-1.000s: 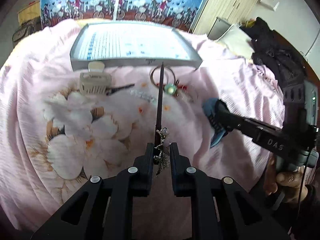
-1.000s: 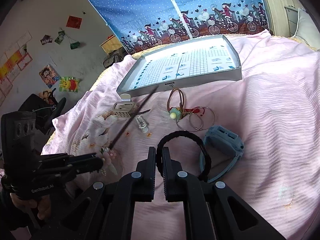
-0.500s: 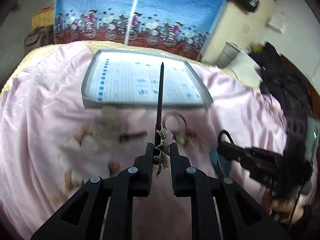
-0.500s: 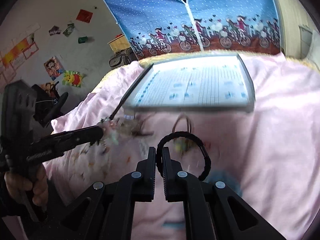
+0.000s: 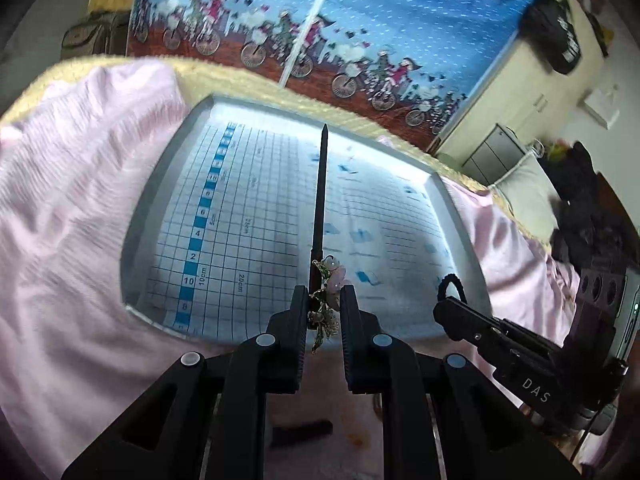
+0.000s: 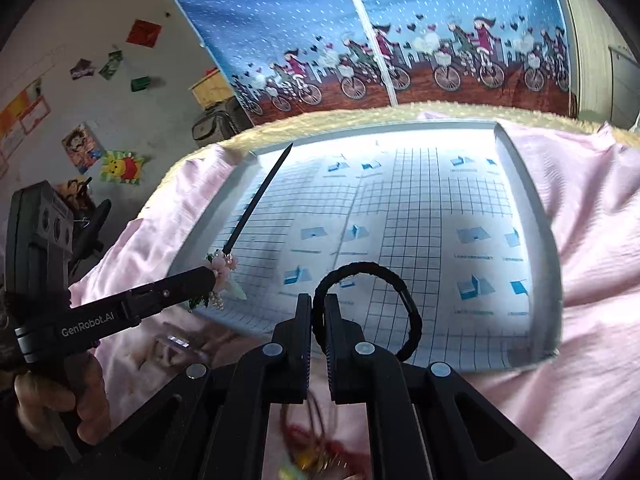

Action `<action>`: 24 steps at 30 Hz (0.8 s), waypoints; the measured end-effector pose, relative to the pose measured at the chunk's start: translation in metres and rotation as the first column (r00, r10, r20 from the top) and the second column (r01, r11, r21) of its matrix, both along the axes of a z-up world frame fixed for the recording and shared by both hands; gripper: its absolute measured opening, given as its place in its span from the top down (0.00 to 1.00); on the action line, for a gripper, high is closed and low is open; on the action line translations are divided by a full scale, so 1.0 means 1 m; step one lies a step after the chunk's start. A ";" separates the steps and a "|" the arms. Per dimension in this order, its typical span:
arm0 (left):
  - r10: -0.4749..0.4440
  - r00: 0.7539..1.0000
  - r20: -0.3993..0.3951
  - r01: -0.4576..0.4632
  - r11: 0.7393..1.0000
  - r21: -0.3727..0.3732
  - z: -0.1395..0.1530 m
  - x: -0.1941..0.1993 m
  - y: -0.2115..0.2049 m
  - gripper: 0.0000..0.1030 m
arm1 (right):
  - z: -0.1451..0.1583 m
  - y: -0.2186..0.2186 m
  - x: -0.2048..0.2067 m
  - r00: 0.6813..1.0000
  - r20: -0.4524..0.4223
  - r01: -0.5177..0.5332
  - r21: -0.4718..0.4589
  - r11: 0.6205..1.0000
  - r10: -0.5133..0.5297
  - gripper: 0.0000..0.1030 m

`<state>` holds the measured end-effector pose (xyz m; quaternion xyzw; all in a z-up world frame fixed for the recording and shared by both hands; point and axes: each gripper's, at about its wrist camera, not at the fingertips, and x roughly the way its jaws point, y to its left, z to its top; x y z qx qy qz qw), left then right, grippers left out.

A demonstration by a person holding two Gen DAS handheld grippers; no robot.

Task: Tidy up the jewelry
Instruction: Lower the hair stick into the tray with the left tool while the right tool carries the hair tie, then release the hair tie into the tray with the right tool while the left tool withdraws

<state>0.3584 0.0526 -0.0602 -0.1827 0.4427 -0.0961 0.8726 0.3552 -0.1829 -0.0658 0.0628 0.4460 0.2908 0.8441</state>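
Observation:
A grey tray lined with blue grid paper lies on the pink bedsheet. My left gripper is shut on the pink flower end of a dark hair stick, whose shaft points forward over the tray's middle. My right gripper is shut on a black braided hair tie, and the loop hangs over the near part of the tray. In the right wrist view, the left gripper and hair stick sit over the tray's left edge. In the left wrist view, the right gripper is at the tray's right corner.
Red cords and rings lie blurred on the sheet under my right gripper, and a white clip lies near the tray's front left. A blue bicycle-print curtain hangs behind the bed. Dark clothes are piled at the right. A hand holds the left gripper.
Both grippers have risen from the jewelry on the sheet and moved forward over the tray. The hair stick and the hair tie travelled with them.

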 end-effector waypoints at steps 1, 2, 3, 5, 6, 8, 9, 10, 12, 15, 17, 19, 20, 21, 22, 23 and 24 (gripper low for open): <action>0.004 1.000 -0.012 -0.004 1.000 -0.009 -0.004 0.003 0.003 0.88 | -0.004 0.000 0.002 1.000 -0.011 -0.001 -0.003 1.000 0.001 0.93; 0.004 1.000 -0.023 -0.005 1.000 -0.018 -0.009 0.005 0.005 0.88 | -0.007 0.000 0.004 1.000 -0.019 -0.001 -0.008 1.000 0.001 0.93; 0.007 0.999 -0.042 -0.007 1.000 -0.016 -0.014 0.007 0.007 0.88 | -0.010 0.002 0.004 1.000 -0.025 -0.004 -0.016 1.000 0.004 0.93; 0.008 0.998 -0.058 -0.009 1.000 -0.015 -0.019 0.009 0.009 0.88 | -0.015 0.003 0.004 1.000 -0.030 -0.010 -0.033 0.999 0.009 0.93; 0.015 0.998 -0.061 -0.016 1.000 -0.010 -0.021 0.009 0.010 0.88 | -0.015 0.004 0.003 1.000 -0.028 -0.010 -0.038 0.999 0.009 0.93; 0.020 0.997 -0.075 -0.019 1.000 0.009 -0.021 0.008 0.012 0.86 | -0.013 0.003 0.002 1.000 -0.023 -0.007 -0.041 0.999 0.006 0.93; 0.019 0.996 -0.082 -0.018 1.000 0.015 -0.020 0.008 0.012 0.84 | -0.013 0.002 0.002 1.000 -0.024 -0.005 -0.040 0.999 0.004 0.92; 0.022 0.996 -0.083 -0.021 1.000 0.019 -0.019 0.007 0.013 0.80 | -0.011 0.001 0.001 1.000 -0.027 -0.001 -0.040 0.999 -0.001 0.88; 0.039 0.997 -0.067 -0.038 0.999 0.016 -0.013 0.002 0.016 0.64 | -0.009 -0.004 -0.002 0.999 -0.028 0.022 -0.048 0.999 -0.023 0.73; 0.061 0.998 -0.025 -0.061 0.998 -0.005 -0.001 -0.009 0.022 0.44 | -0.001 -0.013 -0.011 0.998 0.000 0.059 -0.051 0.997 -0.059 0.57; 0.064 0.998 -0.007 -0.065 0.998 -0.012 0.007 -0.020 0.023 0.36 | 0.010 -0.020 -0.023 0.997 0.027 0.075 -0.044 0.996 -0.074 0.46; 0.062 0.998 0.017 -0.062 0.998 -0.011 0.020 -0.034 0.024 0.20 | 0.023 -0.026 -0.036 0.994 0.077 0.086 -0.036 0.996 -0.083 0.30; 0.064 0.998 0.029 -0.064 0.998 -0.007 0.026 -0.041 0.023 0.15 | 0.033 -0.029 -0.047 0.989 0.119 0.088 -0.030 0.996 -0.084 0.20; 0.074 0.996 0.053 -0.073 0.997 -0.004 0.033 -0.049 0.023 0.06 | 0.040 -0.030 -0.055 0.985 0.150 0.088 -0.027 0.996 -0.083 0.17; 0.096 0.990 0.106 -0.096 0.995 -0.001 0.043 -0.060 0.023 0.02 | 0.048 -0.032 -0.064 0.979 0.185 0.088 -0.025 0.996 -0.082 0.11; 0.113 0.981 0.160 -0.114 0.993 0.001 0.052 -0.071 0.022 0.02 | 0.058 -0.034 -0.077 0.968 0.234 0.093 -0.021 0.995 -0.085 0.06; 0.121 0.965 0.231 -0.127 0.992 0.009 0.065 -0.086 0.020 0.02 | 0.067 -0.036 -0.088 0.958 0.274 0.094 -0.014 0.995 -0.087 0.03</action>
